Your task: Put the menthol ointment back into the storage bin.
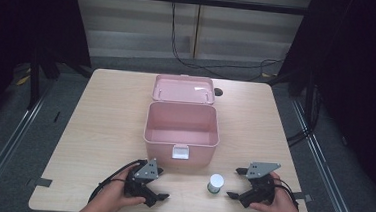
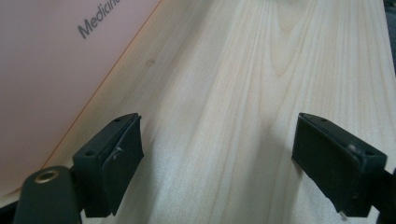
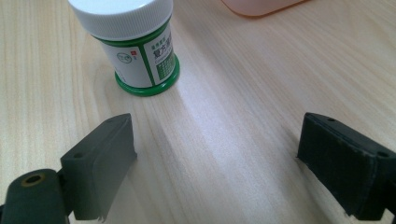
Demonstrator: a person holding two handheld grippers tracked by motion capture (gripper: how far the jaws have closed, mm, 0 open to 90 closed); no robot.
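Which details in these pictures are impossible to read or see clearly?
- Pink box, left gripper view: the printed word is cut off by the top edge.
- Small bottle, right gripper view: label text too small to read; its cap runs past the top edge.
- Box interior, high view: the front wall hides the nearest floor strip.

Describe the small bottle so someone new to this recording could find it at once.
Start at the open pink box in the middle of the table. Just in front of its right corner, between the two tools and nearer the right tool, stands the bottle. It is upright, with a white ribbed cap and green-trimmed label.
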